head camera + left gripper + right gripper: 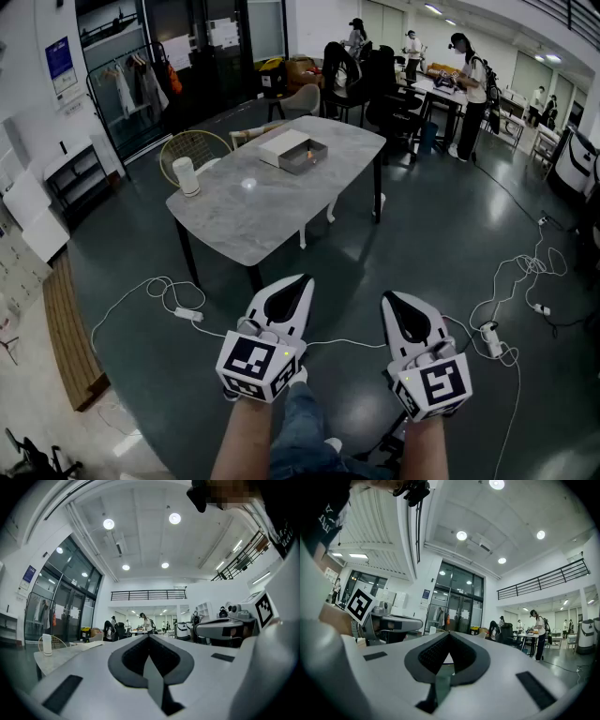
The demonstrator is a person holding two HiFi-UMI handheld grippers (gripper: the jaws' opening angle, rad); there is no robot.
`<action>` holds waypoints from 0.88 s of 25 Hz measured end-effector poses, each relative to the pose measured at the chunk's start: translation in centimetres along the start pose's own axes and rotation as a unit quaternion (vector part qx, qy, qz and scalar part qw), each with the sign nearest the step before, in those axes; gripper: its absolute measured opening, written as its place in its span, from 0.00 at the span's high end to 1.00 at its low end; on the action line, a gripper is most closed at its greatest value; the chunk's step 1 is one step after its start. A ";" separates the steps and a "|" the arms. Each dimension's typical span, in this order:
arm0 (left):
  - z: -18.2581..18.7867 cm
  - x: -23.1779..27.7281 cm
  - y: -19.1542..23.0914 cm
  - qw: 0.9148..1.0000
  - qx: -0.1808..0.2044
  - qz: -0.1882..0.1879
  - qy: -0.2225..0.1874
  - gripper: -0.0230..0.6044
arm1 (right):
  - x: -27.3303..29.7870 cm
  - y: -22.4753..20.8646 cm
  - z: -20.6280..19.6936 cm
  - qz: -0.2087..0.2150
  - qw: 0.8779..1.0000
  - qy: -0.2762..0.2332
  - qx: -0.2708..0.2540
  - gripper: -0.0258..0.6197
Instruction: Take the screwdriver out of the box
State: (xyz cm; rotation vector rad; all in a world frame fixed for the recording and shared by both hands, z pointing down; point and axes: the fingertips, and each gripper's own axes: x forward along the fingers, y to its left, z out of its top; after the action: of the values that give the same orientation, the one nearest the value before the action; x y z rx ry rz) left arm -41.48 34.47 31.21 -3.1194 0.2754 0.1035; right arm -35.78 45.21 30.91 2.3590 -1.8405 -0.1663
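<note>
An open box lies on the far end of a grey marble table, its white lid beside a grey tray. At this distance I cannot make out the screwdriver. Both grippers are held level over the dark floor, well short of the table's near end. My left gripper is shut with nothing in it, its jaws meeting at the tip. The right gripper is likewise shut and holds nothing. Each gripper appears at the edge of the other's view.
A white cylinder stands on the table's left side. White cables and a power strip lie on the floor. A wicker chair stands behind the table. Several people work at a far desk.
</note>
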 end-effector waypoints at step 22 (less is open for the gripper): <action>1.2 8.4 8.1 1.000 0.017 0.009 -0.024 0.94 | 11.3 -6.0 0.8 0.023 0.995 -0.047 0.090 0.92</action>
State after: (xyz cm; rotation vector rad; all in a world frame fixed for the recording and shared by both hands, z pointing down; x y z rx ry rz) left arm -34.77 25.01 29.41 -3.0766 0.3002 0.1709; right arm -27.48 35.61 29.08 2.4633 -2.0303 -0.1114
